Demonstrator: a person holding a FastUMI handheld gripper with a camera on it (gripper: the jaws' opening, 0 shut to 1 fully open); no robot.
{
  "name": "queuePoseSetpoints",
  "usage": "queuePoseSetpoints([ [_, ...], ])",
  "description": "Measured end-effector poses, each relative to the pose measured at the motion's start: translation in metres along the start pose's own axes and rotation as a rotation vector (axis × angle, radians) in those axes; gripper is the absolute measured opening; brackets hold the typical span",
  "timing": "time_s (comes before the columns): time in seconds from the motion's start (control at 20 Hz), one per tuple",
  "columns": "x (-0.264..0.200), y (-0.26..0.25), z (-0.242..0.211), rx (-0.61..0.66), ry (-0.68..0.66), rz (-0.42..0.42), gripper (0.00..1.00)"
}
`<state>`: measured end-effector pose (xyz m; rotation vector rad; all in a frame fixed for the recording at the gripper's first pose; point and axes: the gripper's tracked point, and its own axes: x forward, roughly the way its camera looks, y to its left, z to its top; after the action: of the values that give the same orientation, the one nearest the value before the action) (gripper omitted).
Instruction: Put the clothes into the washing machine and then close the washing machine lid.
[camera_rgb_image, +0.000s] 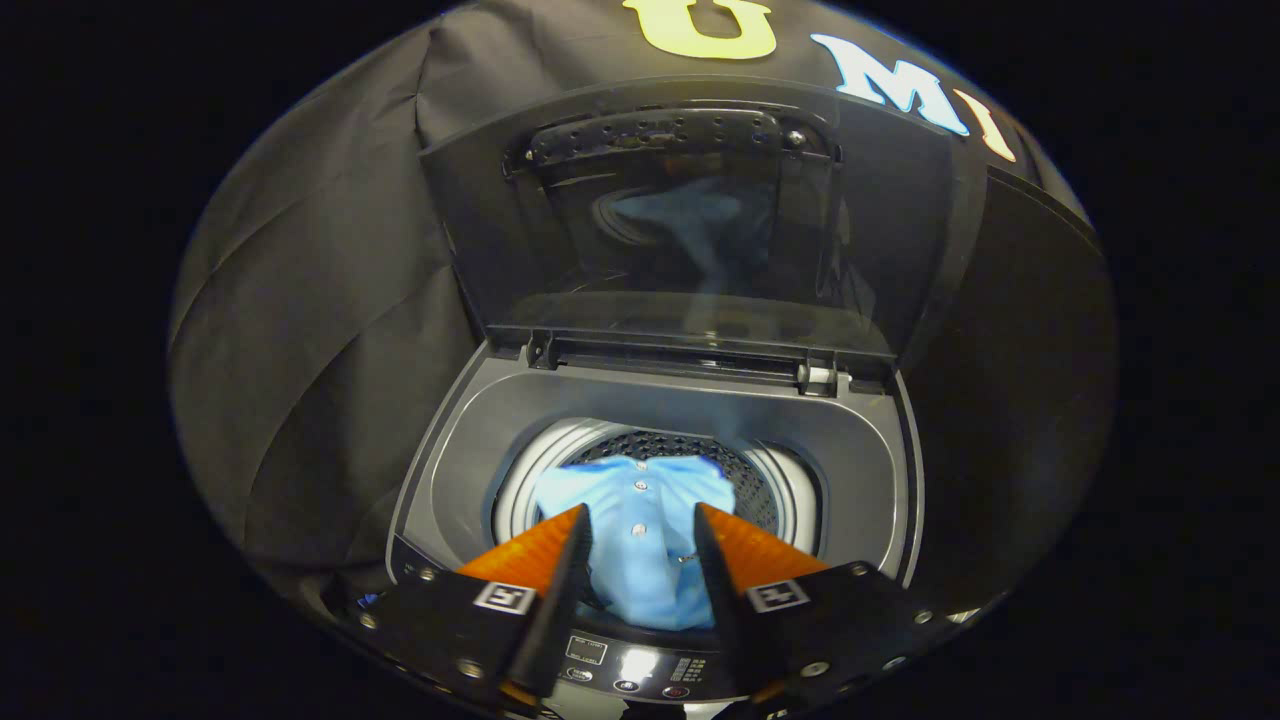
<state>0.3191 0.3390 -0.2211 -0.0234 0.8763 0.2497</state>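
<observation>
A light blue buttoned shirt (640, 570) lies bunched in the drum (765, 485) of a top-loading washing machine (450, 470). Its front part reaches up toward the drum's near rim. My gripper (640, 512) hovers over the machine's front edge, fingers spread apart and open. The shirt shows in the gap between them and spreads wider than the gap behind both fingertips. I see no pad pressing on the cloth. The dark see-through lid (690, 220) stands raised upright at the back on its hinges, and a faint blue reflection of the shirt shows in it.
The machine's control panel (640, 668) with buttons runs below the fingers at the near edge. Black cloth walls (300, 300) close in behind the machine and on both sides of it.
</observation>
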Motion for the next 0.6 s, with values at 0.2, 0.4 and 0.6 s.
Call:
queuePoseSetpoints([
  [0.2, -0.008, -0.006, 0.003, -0.012, -0.032, -0.032, 0.94],
  [0.4, -0.022, -0.003, 0.025, -0.006, -0.124, -0.024, 0.94],
  [0.6, -0.048, -0.001, 0.060, -0.026, -0.273, -0.019, 0.94],
])
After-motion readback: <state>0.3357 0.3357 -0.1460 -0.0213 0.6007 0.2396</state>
